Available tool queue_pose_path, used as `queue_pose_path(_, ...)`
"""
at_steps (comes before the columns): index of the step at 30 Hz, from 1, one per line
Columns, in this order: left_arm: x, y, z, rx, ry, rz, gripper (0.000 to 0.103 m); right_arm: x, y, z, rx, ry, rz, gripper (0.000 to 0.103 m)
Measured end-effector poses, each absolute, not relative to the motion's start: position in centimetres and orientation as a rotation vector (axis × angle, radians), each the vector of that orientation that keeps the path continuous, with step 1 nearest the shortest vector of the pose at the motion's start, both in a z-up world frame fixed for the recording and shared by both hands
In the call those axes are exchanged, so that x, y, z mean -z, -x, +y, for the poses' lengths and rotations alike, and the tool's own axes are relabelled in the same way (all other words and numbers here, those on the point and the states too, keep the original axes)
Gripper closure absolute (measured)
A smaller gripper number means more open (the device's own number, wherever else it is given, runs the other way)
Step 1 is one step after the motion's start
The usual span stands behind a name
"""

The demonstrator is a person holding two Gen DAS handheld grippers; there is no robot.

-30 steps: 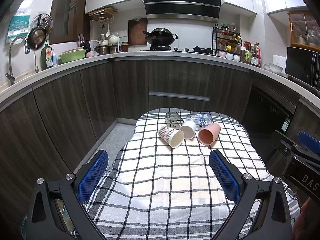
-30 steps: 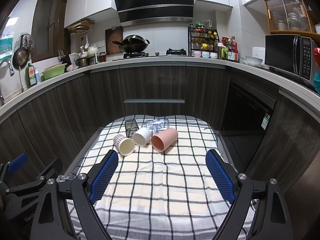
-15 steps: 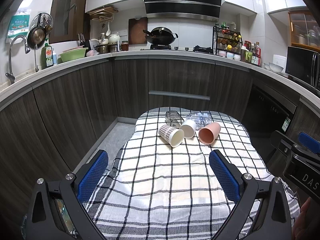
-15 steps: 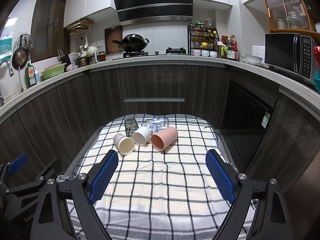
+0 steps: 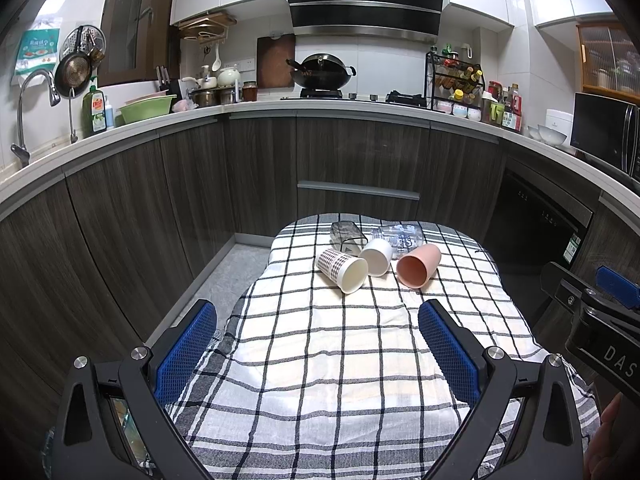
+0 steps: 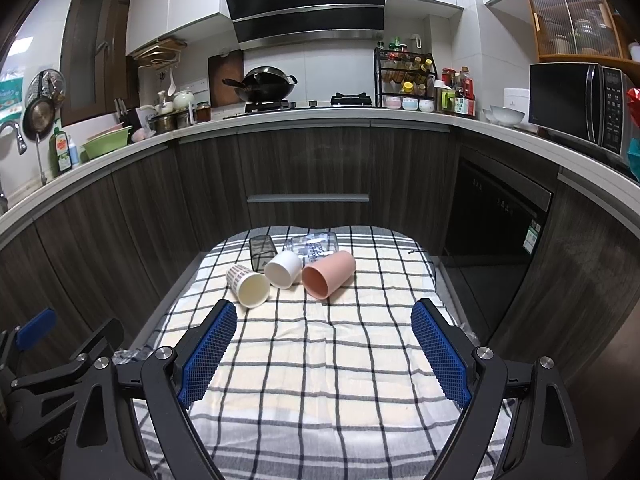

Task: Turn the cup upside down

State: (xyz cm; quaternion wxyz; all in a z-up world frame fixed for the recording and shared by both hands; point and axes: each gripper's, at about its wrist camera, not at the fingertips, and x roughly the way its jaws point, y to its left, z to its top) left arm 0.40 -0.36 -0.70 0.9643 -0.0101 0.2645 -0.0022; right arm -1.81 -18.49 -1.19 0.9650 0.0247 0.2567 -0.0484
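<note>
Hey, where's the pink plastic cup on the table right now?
The pink plastic cup lies on its side at the far end of the checked tablecloth, rightmost of the front row, beside the plain white cup, in front of a clear printed glass.

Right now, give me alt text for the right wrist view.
Five cups lie on their sides at the far end of a checked tablecloth: a patterned cup, a white cup, a pink cup, a dark cup and a clear cup. The open right hand-held gripper is short of them, kitchen cabinets behind.
</note>
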Motion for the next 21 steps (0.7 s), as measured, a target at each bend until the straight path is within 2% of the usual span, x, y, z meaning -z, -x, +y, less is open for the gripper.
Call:
queue_pose_path(13,1.7,-1.5,-0.5,0.004,0.029,0.561,0.0,3.3,0.9,-18.9,0.106,-0.052,0.539,0.014)
queue_pose_path(21,2.2,-3.2,-0.8,0.006,0.018,0.581,0.0,2.7,-0.6,-19.3,0.113,-0.062,0.569,0.014)
